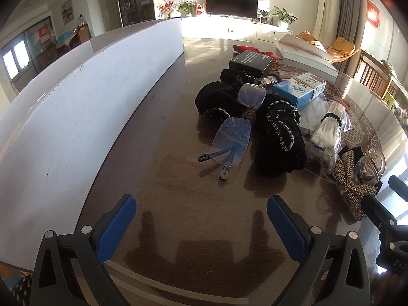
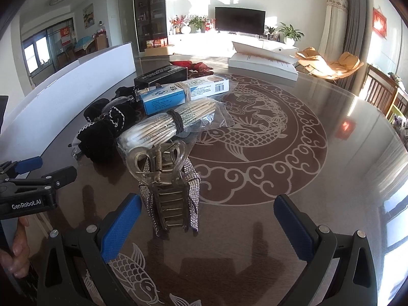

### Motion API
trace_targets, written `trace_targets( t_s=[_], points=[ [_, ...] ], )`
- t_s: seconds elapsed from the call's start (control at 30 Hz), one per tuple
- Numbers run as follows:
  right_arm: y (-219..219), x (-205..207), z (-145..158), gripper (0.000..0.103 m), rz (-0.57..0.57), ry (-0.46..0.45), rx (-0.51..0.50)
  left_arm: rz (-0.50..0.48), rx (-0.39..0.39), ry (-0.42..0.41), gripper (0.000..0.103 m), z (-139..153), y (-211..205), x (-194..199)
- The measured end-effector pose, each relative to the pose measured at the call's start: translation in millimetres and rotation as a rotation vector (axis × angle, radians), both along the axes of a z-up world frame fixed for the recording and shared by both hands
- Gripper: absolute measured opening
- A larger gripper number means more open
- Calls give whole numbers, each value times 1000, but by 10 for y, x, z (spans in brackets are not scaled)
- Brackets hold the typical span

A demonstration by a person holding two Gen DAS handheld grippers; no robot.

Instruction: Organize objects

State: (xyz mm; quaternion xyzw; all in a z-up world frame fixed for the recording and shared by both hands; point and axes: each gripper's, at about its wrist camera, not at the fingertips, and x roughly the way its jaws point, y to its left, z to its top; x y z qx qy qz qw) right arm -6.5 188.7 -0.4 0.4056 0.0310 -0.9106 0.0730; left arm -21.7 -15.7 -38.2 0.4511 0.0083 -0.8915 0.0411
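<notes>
- Rhinestone bow hair clip lies just ahead of the right gripper, nearer its left finger; long axis runs straight away from the tongs, clear handle end farthest.
- Right gripper spread wide, holding nothing, low over the glass table.
- Left gripper also spread, empty; bare tabletop between its fingers.
- Blue-lensed glasses lie ahead of the left tongs, long axis diagonal, temple tips pointing back toward the gripper.
- Black knit gloves touch the glasses, right of them.
- Cotton swab bundle sits just beyond the clip, axis slanting away to the right.
- White board walls the left side; open table right of the clip.
</notes>
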Motion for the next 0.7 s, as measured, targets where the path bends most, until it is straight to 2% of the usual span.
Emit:
trace_targets(
  t_s=[0.07, 0.27, 0.4, 0.5, 0.7],
  points=[
    [-43, -26, -47, 103, 38, -42, 2, 9, 6, -6, 103, -13, -24, 0],
    [-282, -105, -92, 103, 141, -87, 65, 5, -4, -15, 103, -39, -15, 1],
    [-366, -194, -146, 103, 162, -115, 87, 1, -7, -20, 103, -45, -8, -6],
    [-341, -237, -164, 103, 164, -130, 51, -3, -1, -30, 103, -57, -13, -10],
    [-328, -286, -159, 103, 179, -122, 49, -25, 5, -49, 103, -93, 6, -1]
  ],
)
